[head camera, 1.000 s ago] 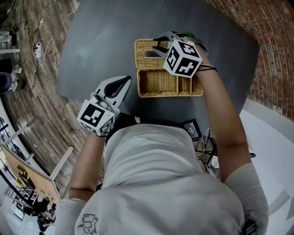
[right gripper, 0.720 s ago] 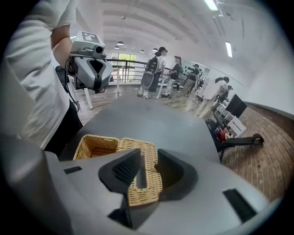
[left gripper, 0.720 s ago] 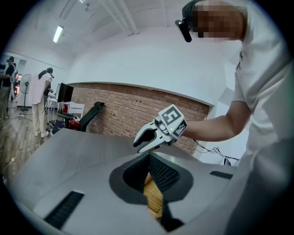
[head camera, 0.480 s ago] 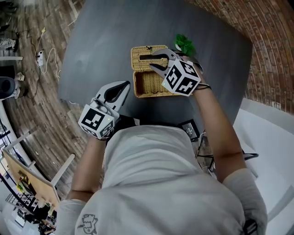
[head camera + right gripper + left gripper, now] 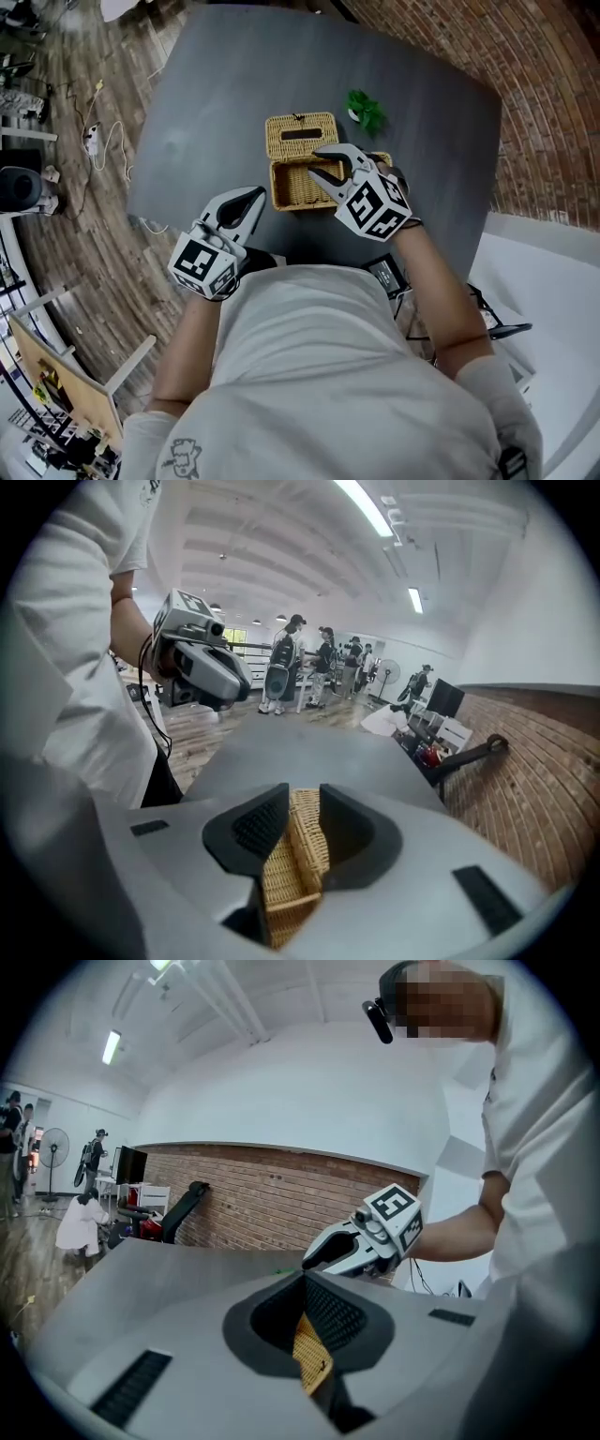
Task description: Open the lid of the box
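While the box [image 5: 298, 185] stands on the dark worktop [image 5: 216, 94] with its lid [image 5: 300, 134] swung open behind it, the right gripper [image 5: 316, 161] hangs over its open top. Its fingers [image 5: 258, 829] stand a narrow gap apart and have just been closing a little. They pinch nothing, and only wicker shows beyond the gap. The left gripper [image 5: 259, 192] is left of the box, apart from it, its fingers [image 5: 335, 1314] tip to tip and empty.

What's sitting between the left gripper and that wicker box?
Nothing. In the head view, only bare dark table separates the left gripper from the wicker box.
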Motion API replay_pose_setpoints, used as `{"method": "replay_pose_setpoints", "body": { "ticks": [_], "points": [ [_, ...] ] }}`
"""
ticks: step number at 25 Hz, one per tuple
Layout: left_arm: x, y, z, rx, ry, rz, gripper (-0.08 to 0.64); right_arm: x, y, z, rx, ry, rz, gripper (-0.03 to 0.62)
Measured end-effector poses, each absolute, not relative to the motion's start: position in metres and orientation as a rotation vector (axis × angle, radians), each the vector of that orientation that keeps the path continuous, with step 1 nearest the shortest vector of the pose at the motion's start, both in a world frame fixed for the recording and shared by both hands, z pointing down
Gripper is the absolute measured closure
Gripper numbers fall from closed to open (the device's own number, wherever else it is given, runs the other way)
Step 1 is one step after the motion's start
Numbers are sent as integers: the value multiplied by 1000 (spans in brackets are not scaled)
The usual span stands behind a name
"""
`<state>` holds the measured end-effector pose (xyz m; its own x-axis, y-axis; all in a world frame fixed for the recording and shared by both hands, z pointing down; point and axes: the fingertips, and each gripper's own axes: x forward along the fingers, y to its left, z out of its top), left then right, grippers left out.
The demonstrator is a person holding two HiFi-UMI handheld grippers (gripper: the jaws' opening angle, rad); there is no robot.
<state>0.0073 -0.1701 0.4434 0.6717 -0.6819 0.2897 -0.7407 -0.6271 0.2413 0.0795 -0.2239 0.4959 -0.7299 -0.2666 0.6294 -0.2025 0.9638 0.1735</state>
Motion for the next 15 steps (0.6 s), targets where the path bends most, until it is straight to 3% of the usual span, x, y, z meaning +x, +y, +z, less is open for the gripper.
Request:
{"method": "replay_pose_setpoints", "body": {
  "ticks": [15],
  "points": [
    [-1,-134,404,2653,-1038,179,549,70,-154,449,495,-2520,-174,566]
  ]
}}
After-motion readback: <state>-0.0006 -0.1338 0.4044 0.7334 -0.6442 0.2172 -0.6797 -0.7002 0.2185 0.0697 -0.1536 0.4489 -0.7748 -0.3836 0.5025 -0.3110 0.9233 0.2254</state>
